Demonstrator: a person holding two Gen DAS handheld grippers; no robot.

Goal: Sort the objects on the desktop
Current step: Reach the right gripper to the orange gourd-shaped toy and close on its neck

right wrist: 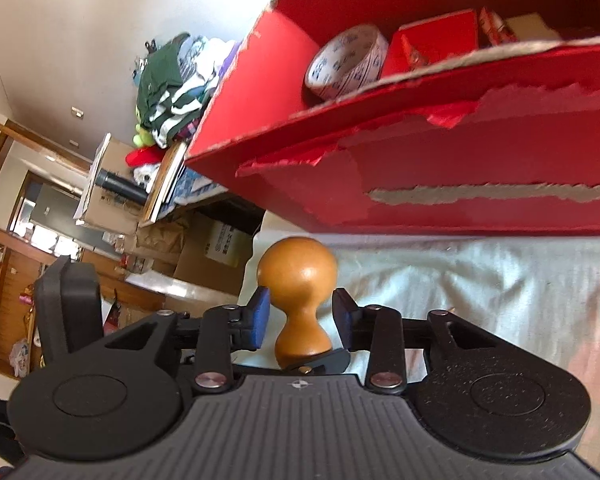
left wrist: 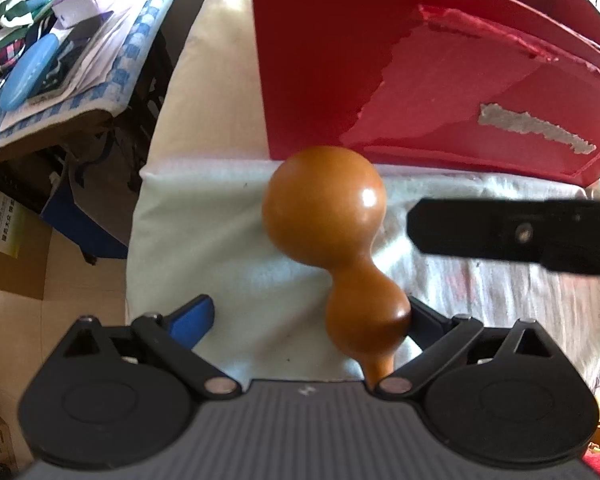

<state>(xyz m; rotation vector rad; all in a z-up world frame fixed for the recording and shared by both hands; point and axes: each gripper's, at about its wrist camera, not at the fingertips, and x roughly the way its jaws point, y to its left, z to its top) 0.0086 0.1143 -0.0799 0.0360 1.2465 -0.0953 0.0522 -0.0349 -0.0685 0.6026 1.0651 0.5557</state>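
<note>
The right gripper (right wrist: 300, 322) stands open astride the narrow waist of the wooden gourd (right wrist: 298, 280), seemingly without contact, while the wide-open left gripper (left wrist: 310, 316) frames it above the pale cloth (left wrist: 204, 240), near the red box (right wrist: 440, 168).

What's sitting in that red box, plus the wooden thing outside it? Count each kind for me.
Tape roll: 1
Red boxes: 2, inside the big red box; the second is partly hidden
Pale box: 1
Wooden gourd: 1
Total: 5
</note>
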